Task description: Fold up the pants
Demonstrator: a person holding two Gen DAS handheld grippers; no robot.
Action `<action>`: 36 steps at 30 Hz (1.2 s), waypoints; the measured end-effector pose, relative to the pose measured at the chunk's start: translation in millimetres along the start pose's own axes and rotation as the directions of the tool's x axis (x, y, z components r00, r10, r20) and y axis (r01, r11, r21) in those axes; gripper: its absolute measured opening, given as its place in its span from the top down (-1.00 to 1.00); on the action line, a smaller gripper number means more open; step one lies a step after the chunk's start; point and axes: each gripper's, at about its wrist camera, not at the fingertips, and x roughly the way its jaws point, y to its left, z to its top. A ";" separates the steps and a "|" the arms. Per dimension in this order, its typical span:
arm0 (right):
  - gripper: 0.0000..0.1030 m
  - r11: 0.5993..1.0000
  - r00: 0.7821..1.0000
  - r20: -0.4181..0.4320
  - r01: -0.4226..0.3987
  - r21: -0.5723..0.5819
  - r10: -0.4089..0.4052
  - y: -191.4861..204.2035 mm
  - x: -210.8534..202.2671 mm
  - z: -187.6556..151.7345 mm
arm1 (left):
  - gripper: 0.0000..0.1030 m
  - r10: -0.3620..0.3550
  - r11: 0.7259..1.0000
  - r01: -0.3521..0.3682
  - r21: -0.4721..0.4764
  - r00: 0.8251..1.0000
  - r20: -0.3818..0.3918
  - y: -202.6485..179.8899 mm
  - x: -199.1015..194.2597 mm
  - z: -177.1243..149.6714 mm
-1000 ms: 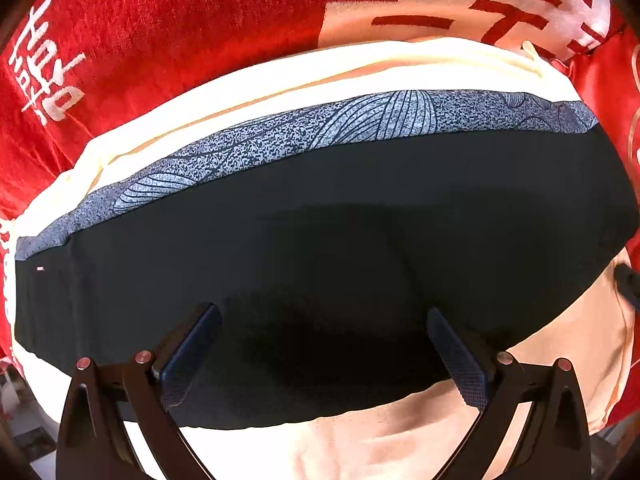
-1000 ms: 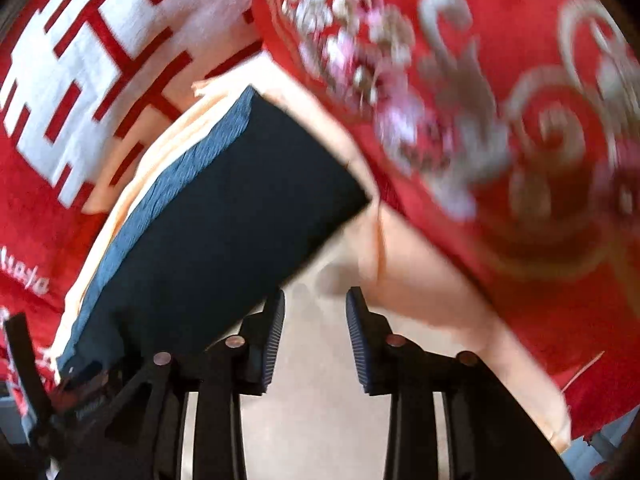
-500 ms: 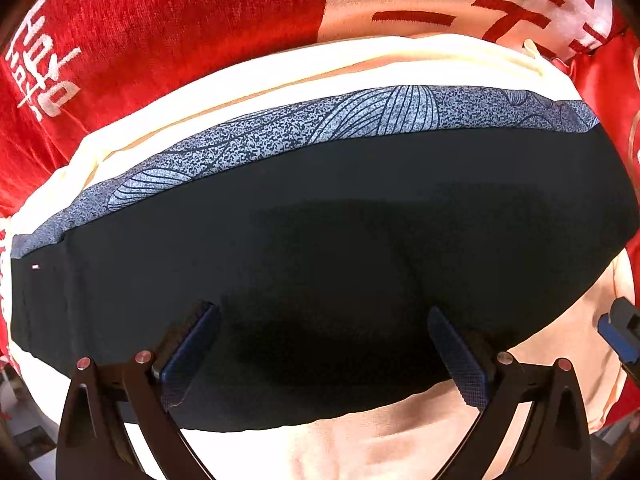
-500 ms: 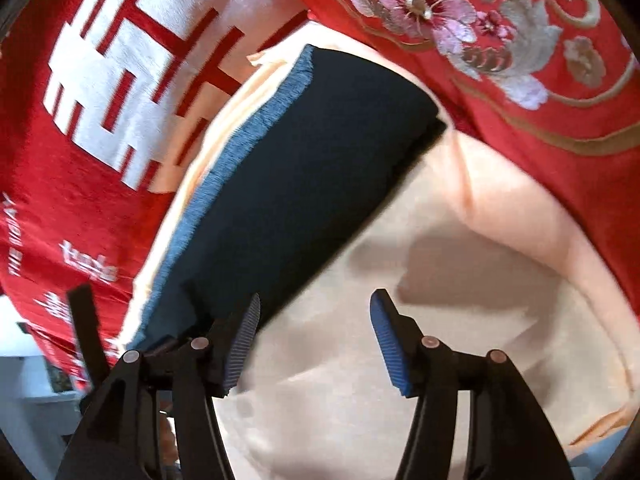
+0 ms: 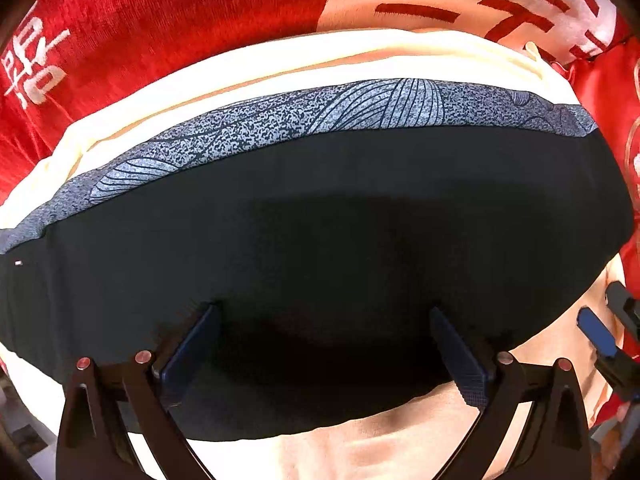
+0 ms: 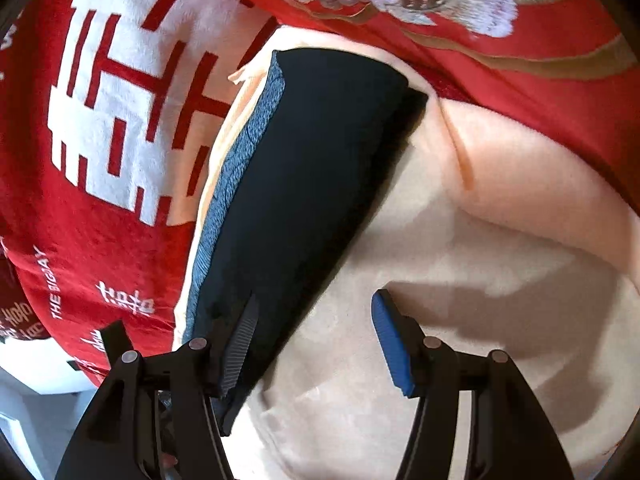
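The dark navy pants [image 5: 320, 216] lie folded into a long flat block, with a grey patterned band [image 5: 304, 116] along the far edge. They rest on a cream cloth [image 5: 248, 68]. My left gripper [image 5: 324, 340] is open, low over the near part of the pants, holding nothing. In the right wrist view the folded pants [image 6: 316, 176] run diagonally at left on the cream cloth [image 6: 460, 280]. My right gripper [image 6: 314, 336] is open and empty at the pants' near end, left finger over the dark fabric, right finger over the cream cloth.
A red blanket with white characters [image 6: 120, 112] and a red embroidered cover with flowers [image 6: 460, 4] lie around the cream cloth. The right gripper's blue pad [image 5: 596, 332] shows at the right edge of the left wrist view.
My right gripper opened wide and drew back toward the pants' near end. My left gripper stayed open and barely moved. The right gripper's pad came into the left wrist view.
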 end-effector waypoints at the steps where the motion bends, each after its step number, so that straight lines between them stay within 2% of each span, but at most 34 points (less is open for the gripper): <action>1: -0.22 1.000 1.000 0.006 -0.008 0.003 0.008 -0.9 0.1 1.2 | -1.00 -0.001 1.000 0.001 0.005 1.000 0.005 1.2 0.4 -0.4; 13: -0.25 0.995 0.985 0.137 -0.099 -0.012 0.100 5.2 11.5 25.8 | -1.00 -0.013 1.000 0.013 0.007 1.000 0.026 16.0 11.3 -1.6; 17: -0.28 0.995 0.982 0.163 -0.096 -0.024 0.098 13.7 18.7 34.4 | -1.00 -0.016 1.000 0.016 0.005 0.999 0.029 18.4 14.0 -1.5; 21: -0.27 0.998 0.986 0.160 -0.053 0.043 0.046 21.7 22.0 41.7 | -1.00 -0.013 1.000 0.013 0.007 0.999 0.037 20.0 15.0 -1.4; 22: -0.24 0.998 0.988 0.154 -0.036 0.045 0.028 24.3 22.0 41.9 | -1.00 -0.012 1.000 0.012 0.004 0.999 0.037 20.1 15.1 -1.1; 23: -0.11 0.999 0.989 0.145 -0.004 0.040 -0.002 27.2 22.1 41.8 | -1.00 -0.010 1.000 0.010 0.001 0.999 0.037 20.6 14.8 -0.8; 24: 0.11 0.999 0.990 0.137 0.032 0.031 -0.036 29.0 22.2 41.4 | -1.00 -0.010 1.000 0.010 -0.001 0.999 0.036 20.8 14.6 -0.6; 25: 0.23 0.998 0.990 0.128 0.050 0.028 -0.054 28.1 22.6 41.1 | -1.00 -0.010 1.000 0.010 -0.002 0.999 0.036 21.1 13.9 -0.5; 26: 0.45 0.998 0.991 0.118 0.053 0.034 -0.056 25.3 22.5 41.5 | -1.00 -0.010 1.000 0.010 -0.002 0.999 0.036 21.3 13.2 -0.6; 27: 0.59 0.998 0.994 0.105 0.035 0.049 -0.040 20.6 22.0 42.2 | -1.00 -0.011 1.000 0.011 -0.001 0.999 0.037 21.5 12.7 -0.8; 31: 0.68 0.999 0.995 0.094 -0.034 0.025 0.032 21.2 13.9 41.2 | -1.00 -0.014 1.000 0.014 0.001 0.999 0.042 21.2 12.5 -1.0; 36: 0.68 0.997 0.995 0.094 -0.021 -0.071 0.028 34.5 8.8 38.9 | -1.00 -0.008 1.000 0.008 -0.001 0.999 0.050 20.6 11.8 -1.1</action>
